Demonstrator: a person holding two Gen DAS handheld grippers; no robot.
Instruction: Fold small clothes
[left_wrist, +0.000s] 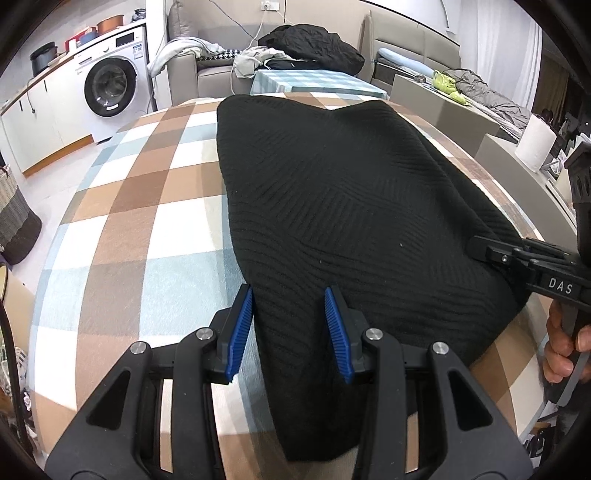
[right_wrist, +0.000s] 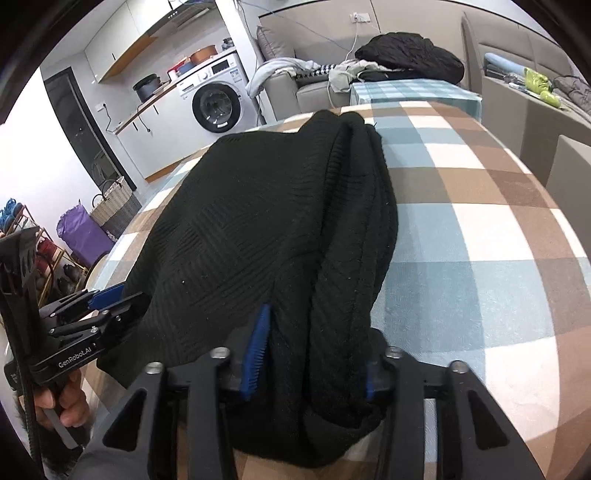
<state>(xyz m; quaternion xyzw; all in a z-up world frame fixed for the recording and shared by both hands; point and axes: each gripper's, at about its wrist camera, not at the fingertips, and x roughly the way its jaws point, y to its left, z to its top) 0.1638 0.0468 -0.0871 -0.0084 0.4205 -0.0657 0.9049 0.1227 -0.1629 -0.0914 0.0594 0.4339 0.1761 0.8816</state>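
Both grippers' jaws stand apart and straddle the near hem of the black sweater: the left gripper its left edge, the right gripper the bunched right fold. The sweater's long axis runs away up-frame across the checked table, so both hands are equally near.

Bare checked tablecloth lies free either side of the black knit garment covering the middle.

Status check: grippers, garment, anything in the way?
Left gripper open over near edge of black knit garment. Right gripper open, bunched fold between pads. Garment on checked cloth. Nothing blocking.
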